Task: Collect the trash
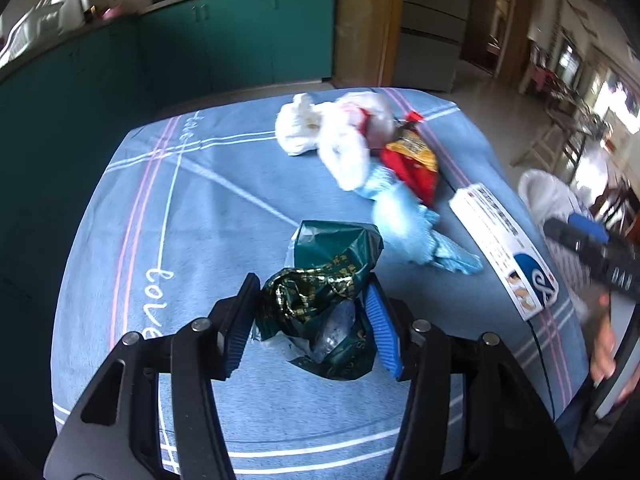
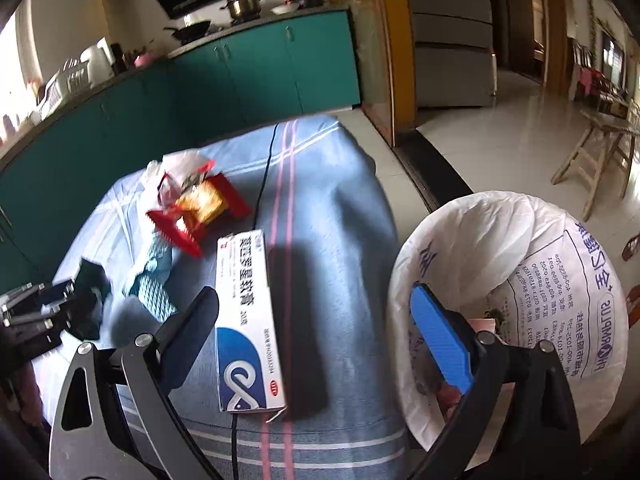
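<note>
Green crinkly foil wrapper (image 1: 324, 300), light and soft, lies near on the blue tablecloth (image 1: 200, 208); the left gripper (image 1: 310, 326) has it bunched between its pads, a grip on the thick middle that should not slip. To its right the right gripper (image 2: 316, 340) gapes wide and empty, one finger over the stiff medicine box (image 2: 246, 320), the other over the white-lined bin (image 2: 520, 240)
</note>
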Motion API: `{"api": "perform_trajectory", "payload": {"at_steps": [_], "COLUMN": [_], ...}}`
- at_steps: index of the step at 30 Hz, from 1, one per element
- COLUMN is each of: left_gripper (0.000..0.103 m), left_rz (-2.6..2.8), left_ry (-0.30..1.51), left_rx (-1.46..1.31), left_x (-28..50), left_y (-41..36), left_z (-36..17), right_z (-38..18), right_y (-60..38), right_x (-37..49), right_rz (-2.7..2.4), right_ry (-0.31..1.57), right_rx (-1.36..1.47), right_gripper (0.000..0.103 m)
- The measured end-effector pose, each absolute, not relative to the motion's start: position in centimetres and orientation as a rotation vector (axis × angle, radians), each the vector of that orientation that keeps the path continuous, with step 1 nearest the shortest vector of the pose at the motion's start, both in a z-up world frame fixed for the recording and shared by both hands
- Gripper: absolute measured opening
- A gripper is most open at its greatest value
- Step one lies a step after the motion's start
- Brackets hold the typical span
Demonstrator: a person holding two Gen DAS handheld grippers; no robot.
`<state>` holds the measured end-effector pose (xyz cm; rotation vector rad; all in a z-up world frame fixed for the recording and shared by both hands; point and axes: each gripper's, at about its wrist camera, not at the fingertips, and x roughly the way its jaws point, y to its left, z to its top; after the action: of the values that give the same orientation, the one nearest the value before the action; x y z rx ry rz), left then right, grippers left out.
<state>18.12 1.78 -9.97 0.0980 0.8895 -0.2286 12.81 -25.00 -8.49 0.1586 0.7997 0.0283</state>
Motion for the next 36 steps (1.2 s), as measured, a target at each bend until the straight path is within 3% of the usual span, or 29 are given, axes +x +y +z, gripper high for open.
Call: {"api": "perform_trajectory", "payload": {"at_steps": [7,12,22,28,36], "left_gripper": [0.086,0.088,0.094,0.095,0.095], "left_rz": [-0.211,-0.177,-0.117,-0.084,-0.08], "left_ry": [0.881,0.904,0.917,0.915,0.9], "left_rx": [0.03,-0.004,-0.017,0.044,0.101], "left_x": [19.0,19.7,20.4,20.5,20.3], "left_y": [2.9,3.7,4.4,3.8,3.0], "left_z": [-10.0,-10.7,-11.8,-12.2,-12.3], "right_z": [-9.6,-10.1,-11.2,-11.4,-11.0], "right_y": [-22.0,-21.2,-20.6,-20.6,-20.7], "right_x": [13.4,13.8,14.4,14.5,14.1], "right_rz": [0.087,0.104,0.116,0.154,0.205], "right_ry": [0.844,0.86,0.892,0.907,0.9], "right_rx": [0.061,0.041,0.014,0.031,0.074], "right_gripper": [0.095,0.093,0.07,0.042,0.041]}}
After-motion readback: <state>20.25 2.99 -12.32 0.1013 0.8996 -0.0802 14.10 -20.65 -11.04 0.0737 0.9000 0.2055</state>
